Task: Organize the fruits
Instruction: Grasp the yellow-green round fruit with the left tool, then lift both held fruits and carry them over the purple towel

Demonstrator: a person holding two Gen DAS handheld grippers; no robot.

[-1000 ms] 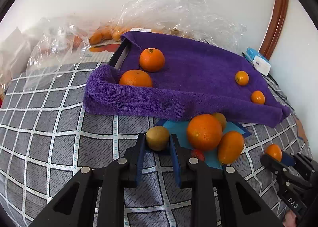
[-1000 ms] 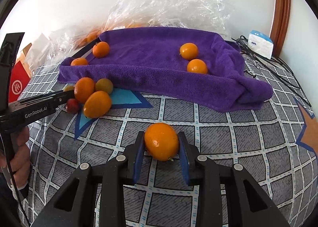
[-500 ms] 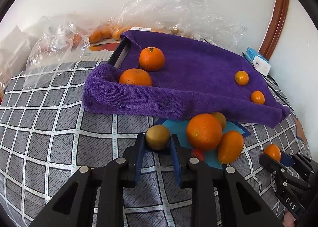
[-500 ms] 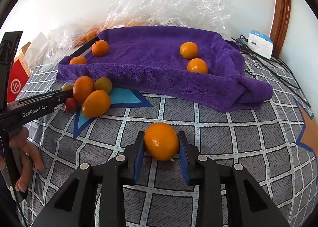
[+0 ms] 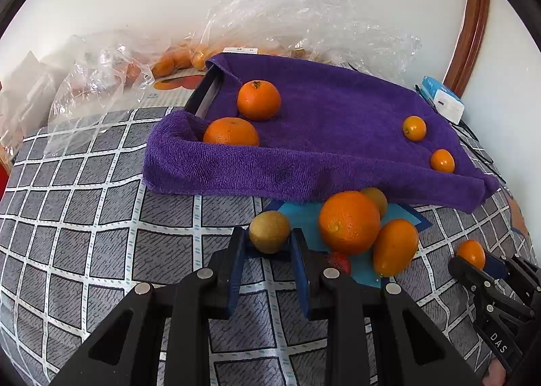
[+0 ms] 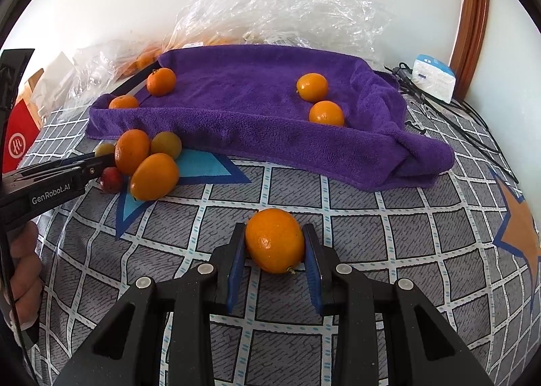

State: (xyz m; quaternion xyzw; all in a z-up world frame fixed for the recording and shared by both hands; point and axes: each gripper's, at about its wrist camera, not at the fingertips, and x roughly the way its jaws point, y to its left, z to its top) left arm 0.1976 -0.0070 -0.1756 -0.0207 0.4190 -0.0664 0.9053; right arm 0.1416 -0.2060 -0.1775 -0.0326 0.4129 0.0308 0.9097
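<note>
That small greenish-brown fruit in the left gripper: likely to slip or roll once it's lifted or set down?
The greenish-brown fruit looks round, so probably rolls when released. The left gripper pinches it only at its sides, so it might pivot. Its dull skin suggests little slip.

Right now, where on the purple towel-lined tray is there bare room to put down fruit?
The purple towel-lined tray is bare across its middle, between the two large oranges at its left end and the two small orange fruits at its right. The pile of loose fruit outside its front left edge is crowded.
</note>
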